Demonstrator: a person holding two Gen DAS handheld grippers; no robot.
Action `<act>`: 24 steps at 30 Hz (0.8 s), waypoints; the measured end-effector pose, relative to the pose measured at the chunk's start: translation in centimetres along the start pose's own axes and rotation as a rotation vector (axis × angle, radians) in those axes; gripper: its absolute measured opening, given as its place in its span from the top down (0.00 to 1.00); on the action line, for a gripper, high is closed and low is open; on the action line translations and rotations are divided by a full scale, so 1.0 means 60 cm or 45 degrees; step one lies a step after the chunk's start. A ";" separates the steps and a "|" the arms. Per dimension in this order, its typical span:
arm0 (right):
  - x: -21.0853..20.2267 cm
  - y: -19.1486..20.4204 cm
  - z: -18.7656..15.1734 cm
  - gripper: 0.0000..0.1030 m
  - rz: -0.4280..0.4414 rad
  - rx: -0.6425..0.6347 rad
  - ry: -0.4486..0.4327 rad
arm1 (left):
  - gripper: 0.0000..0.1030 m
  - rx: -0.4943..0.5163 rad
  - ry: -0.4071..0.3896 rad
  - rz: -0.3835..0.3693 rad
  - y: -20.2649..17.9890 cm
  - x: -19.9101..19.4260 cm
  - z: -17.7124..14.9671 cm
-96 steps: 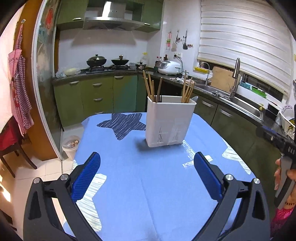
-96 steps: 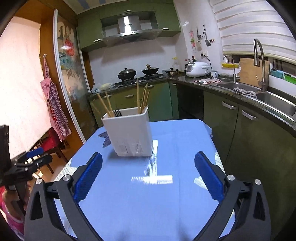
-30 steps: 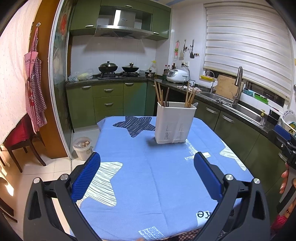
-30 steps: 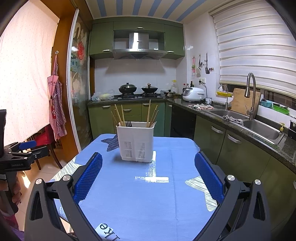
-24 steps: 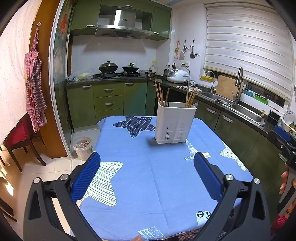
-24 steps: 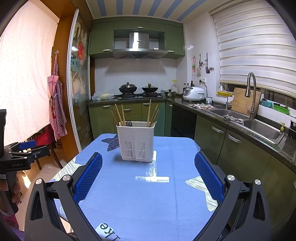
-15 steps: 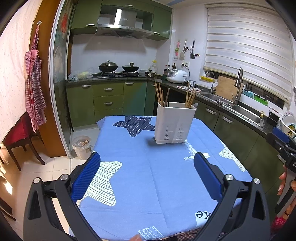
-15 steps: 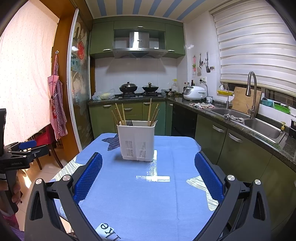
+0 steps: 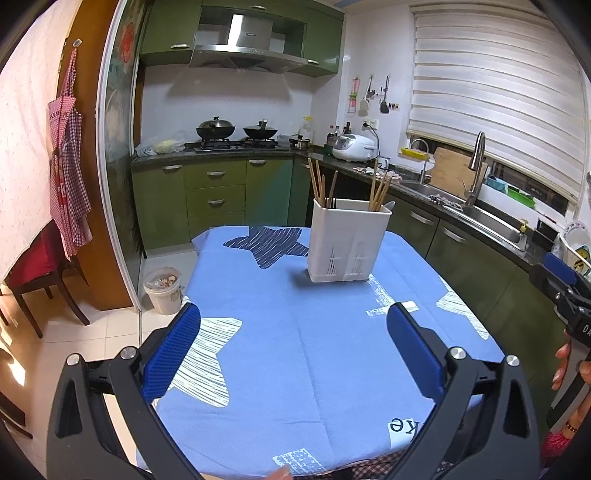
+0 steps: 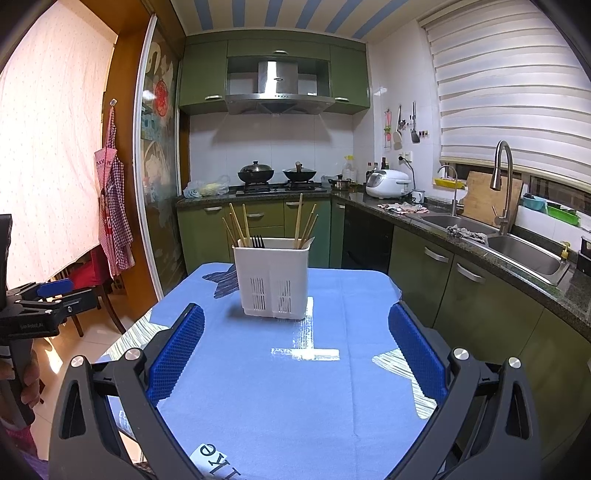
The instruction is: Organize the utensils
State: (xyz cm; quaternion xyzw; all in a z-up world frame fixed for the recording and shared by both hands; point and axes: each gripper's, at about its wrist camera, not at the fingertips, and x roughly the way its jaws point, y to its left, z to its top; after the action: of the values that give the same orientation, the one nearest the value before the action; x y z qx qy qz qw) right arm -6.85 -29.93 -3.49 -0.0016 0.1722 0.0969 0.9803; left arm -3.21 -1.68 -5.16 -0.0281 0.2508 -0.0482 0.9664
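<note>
two grippers wide apart, holding nothing

left gripper (image 9: 293, 345) and right gripper (image 10: 295, 345) hover over the near end of the blue tablecloth (image 9: 295, 362). white utensil holder (image 9: 347, 243) stands upright at the far end, chopsticks (image 10: 236, 225) and a fork (image 10: 257, 242) inside.

"ke" on the tablecloth (image 9: 400, 424) edge — range hood (image 9: 242, 35) brand unreadable

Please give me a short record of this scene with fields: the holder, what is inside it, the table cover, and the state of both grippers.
holder: white utensil holder, upright on the table
contents: wooden chopsticks at both ends, black fork between
table cover: blue tablecloth with star prints
left hand-held gripper: open, empty
right hand-held gripper: open, empty
</note>
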 end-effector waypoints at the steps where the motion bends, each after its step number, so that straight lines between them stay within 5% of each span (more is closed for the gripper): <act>1: 0.002 -0.003 -0.001 0.04 0.000 -0.002 0.002 | 0.07 0.000 0.001 0.004 0.000 0.000 0.000; 24: 0.014 -0.006 -0.008 0.04 0.002 0.004 0.012 | 0.06 -0.016 0.016 0.063 0.010 0.008 0.001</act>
State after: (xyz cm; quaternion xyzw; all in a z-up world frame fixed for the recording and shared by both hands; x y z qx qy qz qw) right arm -6.16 -30.14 -4.22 -0.0004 0.1767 0.0974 0.9794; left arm -2.73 -1.12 -5.38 -0.0276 0.2577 -0.0228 0.9656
